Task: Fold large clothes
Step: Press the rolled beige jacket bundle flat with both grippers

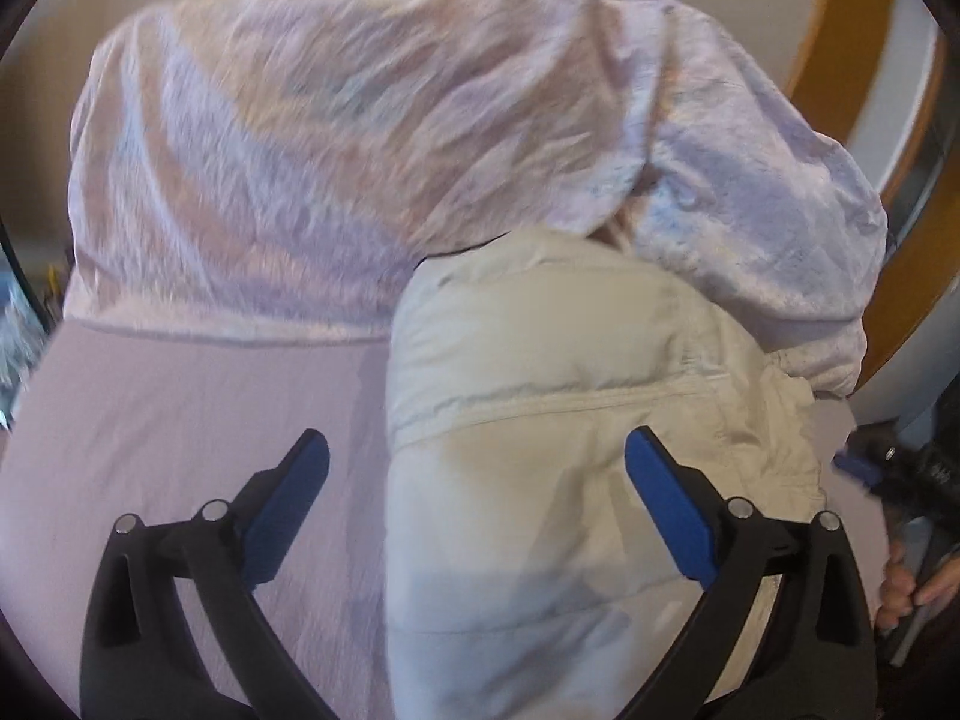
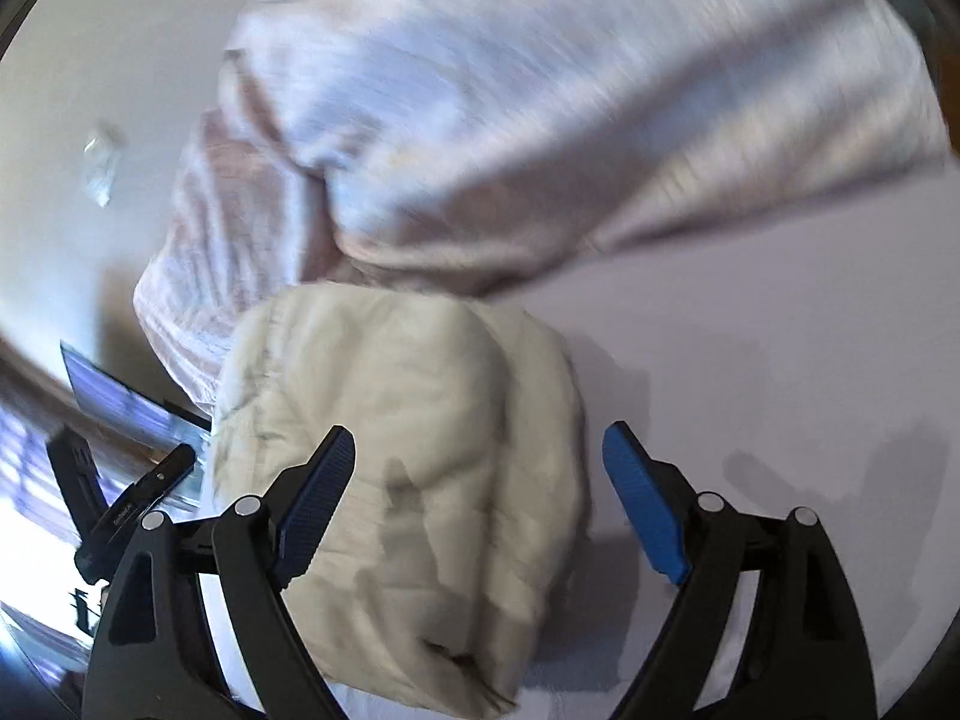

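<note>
A cream padded jacket point(image 1: 540, 420) lies folded into a bundle on a pale lilac bed sheet point(image 1: 180, 450). It also shows in the right wrist view point(image 2: 408, 420) as a thick rolled bundle. My left gripper point(image 1: 477, 456) is open, its blue fingers spread over the jacket's left part, holding nothing. My right gripper point(image 2: 477, 450) is open above the bundle's right side, holding nothing. The other gripper shows at the right edge of the left wrist view point(image 1: 888, 474) and at the left edge of the right wrist view point(image 2: 120, 510).
A crumpled lilac quilt point(image 1: 360, 138) is heaped behind the jacket, also in the right wrist view point(image 2: 570, 90). A wooden door frame point(image 1: 834, 42) stands at far right. A beige wall is behind. Bare sheet point(image 2: 780, 360) lies to the right of the bundle.
</note>
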`<state>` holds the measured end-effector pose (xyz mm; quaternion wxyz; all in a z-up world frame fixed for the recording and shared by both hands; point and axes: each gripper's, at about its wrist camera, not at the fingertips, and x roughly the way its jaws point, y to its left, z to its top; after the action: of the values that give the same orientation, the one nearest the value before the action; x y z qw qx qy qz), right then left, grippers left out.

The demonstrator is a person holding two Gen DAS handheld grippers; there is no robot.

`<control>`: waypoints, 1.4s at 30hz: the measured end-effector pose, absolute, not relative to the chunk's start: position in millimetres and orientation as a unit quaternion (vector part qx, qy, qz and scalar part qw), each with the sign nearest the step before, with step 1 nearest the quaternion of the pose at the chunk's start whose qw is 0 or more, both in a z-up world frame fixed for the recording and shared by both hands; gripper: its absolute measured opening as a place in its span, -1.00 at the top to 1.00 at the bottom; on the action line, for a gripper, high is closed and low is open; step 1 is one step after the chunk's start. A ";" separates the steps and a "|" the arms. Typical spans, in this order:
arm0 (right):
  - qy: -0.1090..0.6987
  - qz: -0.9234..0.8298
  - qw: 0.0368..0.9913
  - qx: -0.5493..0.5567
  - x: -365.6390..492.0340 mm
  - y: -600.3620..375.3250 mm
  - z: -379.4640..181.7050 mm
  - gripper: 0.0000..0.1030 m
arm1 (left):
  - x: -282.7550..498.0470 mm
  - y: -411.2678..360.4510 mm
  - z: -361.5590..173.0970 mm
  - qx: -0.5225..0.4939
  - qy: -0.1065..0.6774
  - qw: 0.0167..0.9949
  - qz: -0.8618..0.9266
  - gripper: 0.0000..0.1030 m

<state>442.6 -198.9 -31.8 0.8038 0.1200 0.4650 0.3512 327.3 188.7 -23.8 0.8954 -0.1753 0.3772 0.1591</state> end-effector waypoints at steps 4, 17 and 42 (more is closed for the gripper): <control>0.426 0.371 0.824 0.038 419.5 -151.0 -7.3 -0.52 | 337.9 164.9 -22.2 -0.144 0.373 0.903 0.158 -0.92; 0.399 0.329 0.854 -0.059 432.0 -71.6 -56.4 -0.34 | 362.0 149.1 -50.1 -0.099 0.384 0.903 0.168 -0.97; 0.360 0.343 0.868 -0.025 439.2 -64.4 -96.2 -0.40 | 360.8 158.8 -87.1 -0.109 0.337 0.917 0.183 -0.97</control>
<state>439.2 -64.4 -96.2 0.8676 -0.0246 0.3597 0.3425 360.8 158.8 -87.1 0.9172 -0.1093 0.3368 0.1826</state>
